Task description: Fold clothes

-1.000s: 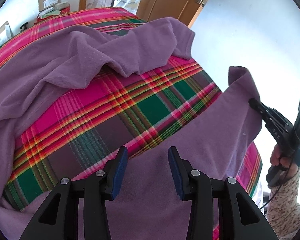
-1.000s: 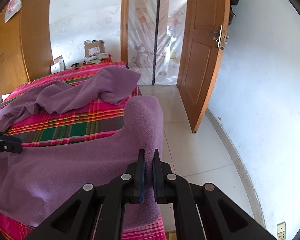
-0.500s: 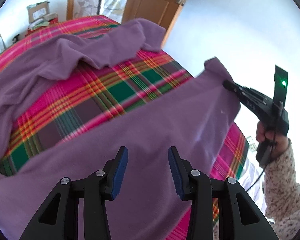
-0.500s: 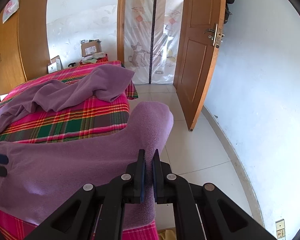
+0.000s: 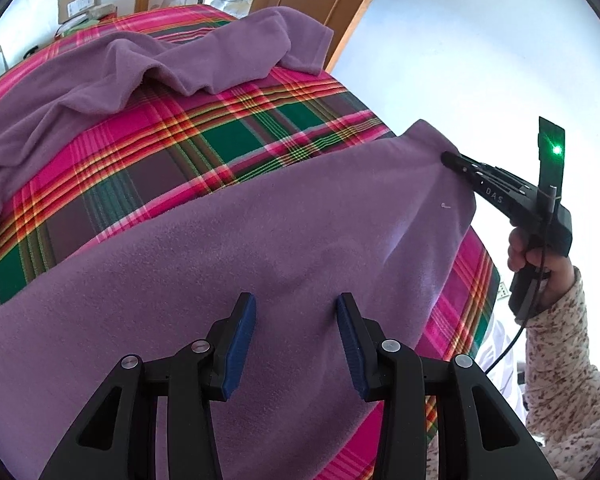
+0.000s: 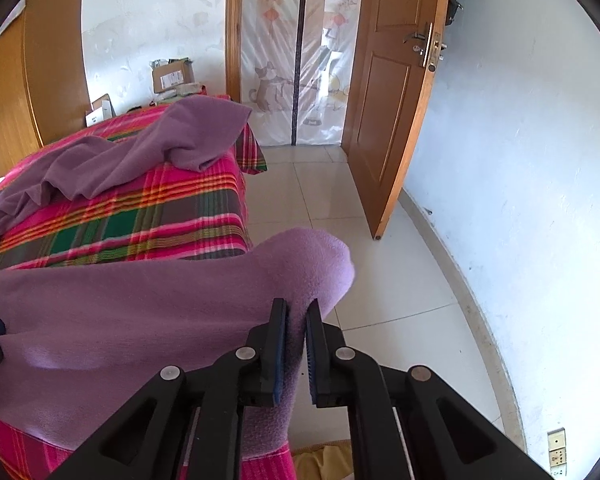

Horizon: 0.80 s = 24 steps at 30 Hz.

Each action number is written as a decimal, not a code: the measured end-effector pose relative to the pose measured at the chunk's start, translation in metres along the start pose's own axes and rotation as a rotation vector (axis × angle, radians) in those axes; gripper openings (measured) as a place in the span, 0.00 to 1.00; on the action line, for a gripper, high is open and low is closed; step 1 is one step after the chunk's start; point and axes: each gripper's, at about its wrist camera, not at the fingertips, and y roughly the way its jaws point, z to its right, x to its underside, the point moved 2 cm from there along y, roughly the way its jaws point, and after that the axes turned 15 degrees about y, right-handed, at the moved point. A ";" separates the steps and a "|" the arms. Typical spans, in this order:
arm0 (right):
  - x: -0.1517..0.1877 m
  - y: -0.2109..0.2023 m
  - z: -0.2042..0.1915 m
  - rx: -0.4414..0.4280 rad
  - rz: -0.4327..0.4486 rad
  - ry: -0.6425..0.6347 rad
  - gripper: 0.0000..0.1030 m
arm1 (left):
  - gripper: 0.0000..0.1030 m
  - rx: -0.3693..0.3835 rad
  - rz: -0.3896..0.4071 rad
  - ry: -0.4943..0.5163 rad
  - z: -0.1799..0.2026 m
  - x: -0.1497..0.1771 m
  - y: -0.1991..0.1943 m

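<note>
Two grippers are in view over one purple fleece garment [image 5: 284, 232], which lies across a bed with a plaid cover [image 5: 204, 152]; the bed serves as the reference landmark below. The garment's near portion is spread fairly flat over the near end of the bed, its right-hand edge drawn just past the bed's side toward the tiled floor [image 6: 384, 264]; its far portion lies bunched and rumpled toward the far end of the bed, with a band of bare plaid between the two.

The right gripper [image 6: 297, 320] has the garment's edge between its pads beyond the bed's side; its jaws have just been easing apart, a narrow gap shows, and the fleece sits between them, so the hold is judged loosening rather than firm. The left gripper [image 5: 296, 316] hovers above the near portion over the bed, jaws standing apart with nothing between them; it grasps nothing.

Assessment of progress: early. The near section appears pulled out and roughly smoothed; no finished fold is visible; the far section is not yet straightened. Remaining, on this evidence: flatten the bunched far end, bring edges together, and complete the folds. Boxes [image 6: 172, 76] stand beyond the bed's far end, clear of the work.
</note>
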 end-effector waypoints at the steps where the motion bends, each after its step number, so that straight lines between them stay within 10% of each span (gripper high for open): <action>1: 0.000 0.003 0.001 0.004 -0.010 0.005 0.11 | 0.43 0.001 0.004 -0.002 0.000 0.000 0.000; 14: -0.004 0.008 0.042 0.041 -0.030 0.189 0.13 | 0.43 0.070 0.028 -0.027 0.012 0.004 -0.002; 24: 0.027 0.003 0.094 -0.258 -0.136 0.532 0.27 | 0.43 0.103 0.025 -0.004 0.025 0.003 0.003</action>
